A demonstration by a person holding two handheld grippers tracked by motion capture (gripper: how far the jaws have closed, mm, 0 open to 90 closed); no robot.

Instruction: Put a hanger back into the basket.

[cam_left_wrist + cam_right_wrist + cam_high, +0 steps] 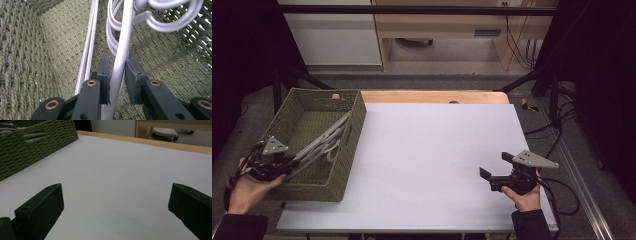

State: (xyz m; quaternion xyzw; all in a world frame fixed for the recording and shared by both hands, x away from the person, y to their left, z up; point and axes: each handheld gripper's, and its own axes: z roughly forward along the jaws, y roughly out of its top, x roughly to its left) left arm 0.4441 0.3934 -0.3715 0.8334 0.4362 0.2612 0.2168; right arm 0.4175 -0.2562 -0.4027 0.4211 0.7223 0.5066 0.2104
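Several grey plastic hangers (326,139) lie slanted inside a green woven basket (355,122) at the table's left. My left gripper (288,164) reaches into the basket from its near end. In the left gripper view, one hanger's arm (123,37) runs between my jaws (117,67). The pads stand close on either side of it with a sliver of space on the right, so the gripper is open. My right gripper (495,165) hovers over the bare white tabletop at the right, its jaws (116,195) wide open with nothing between them.
The basket wall (22,50) rises close on the left of my left jaws. From the right gripper, the basket (37,140) stands far off at upper left. A wooden table edge (432,96) runs along the back, and a cable trails by the right hand.
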